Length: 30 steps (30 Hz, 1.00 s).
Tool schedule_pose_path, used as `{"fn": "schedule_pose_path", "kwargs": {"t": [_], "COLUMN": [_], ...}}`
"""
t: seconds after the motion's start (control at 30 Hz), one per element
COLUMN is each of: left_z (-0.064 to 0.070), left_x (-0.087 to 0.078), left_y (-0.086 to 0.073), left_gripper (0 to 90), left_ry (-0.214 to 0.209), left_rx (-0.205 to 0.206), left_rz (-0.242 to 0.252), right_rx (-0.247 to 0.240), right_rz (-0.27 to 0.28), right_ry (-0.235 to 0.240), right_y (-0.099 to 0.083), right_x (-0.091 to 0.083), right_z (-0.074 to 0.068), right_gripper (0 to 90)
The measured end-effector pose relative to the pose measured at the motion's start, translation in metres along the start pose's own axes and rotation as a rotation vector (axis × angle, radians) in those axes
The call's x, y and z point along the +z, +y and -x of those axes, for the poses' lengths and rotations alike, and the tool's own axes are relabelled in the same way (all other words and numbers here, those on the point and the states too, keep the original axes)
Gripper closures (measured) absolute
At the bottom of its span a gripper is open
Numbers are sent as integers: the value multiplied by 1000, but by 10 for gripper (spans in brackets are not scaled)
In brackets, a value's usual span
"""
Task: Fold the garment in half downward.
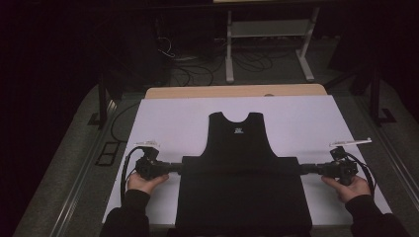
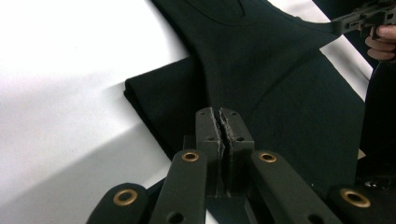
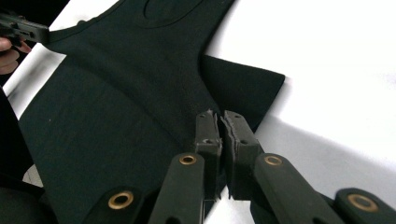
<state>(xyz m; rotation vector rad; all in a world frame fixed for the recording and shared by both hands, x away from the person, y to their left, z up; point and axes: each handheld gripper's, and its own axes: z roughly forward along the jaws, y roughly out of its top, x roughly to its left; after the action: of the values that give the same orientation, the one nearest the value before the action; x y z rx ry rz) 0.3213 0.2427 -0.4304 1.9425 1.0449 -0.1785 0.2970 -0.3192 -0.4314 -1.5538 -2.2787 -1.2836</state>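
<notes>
The garment (image 1: 242, 173) lies mid-sheet (image 1: 168, 118) (neck toward the far edge), left gripper (image 1: 174, 168) at its left side, right gripper (image 1: 304, 169) opposite.

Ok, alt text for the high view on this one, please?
A black garment lies flat on a white sheet over a table, neck opening at the far end. A person's hands hold the left gripper and right gripper at its left and right edges, jaws closed. Cables and a metal frame sit beyond in the dark.
</notes>
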Motion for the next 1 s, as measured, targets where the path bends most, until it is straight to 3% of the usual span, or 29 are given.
{"fn": "schedule_pose_path", "kwargs": {"t": [0.57,1.0], "left_z": [-2,-1], "left_x": [0,-1], "left_y": [-4,-6], "left_gripper": [860,858], "left_ry": [13,11], "left_rx": [-9,-4], "left_rz": [-40,-43], "right_rx": [7,9], "right_rz": [-31,-55], "right_ry": [-10,-7], "right_y": [-6,-11], "right_x": [-2,-2], "right_z": [-2,-4], "right_gripper": [838,837]}}
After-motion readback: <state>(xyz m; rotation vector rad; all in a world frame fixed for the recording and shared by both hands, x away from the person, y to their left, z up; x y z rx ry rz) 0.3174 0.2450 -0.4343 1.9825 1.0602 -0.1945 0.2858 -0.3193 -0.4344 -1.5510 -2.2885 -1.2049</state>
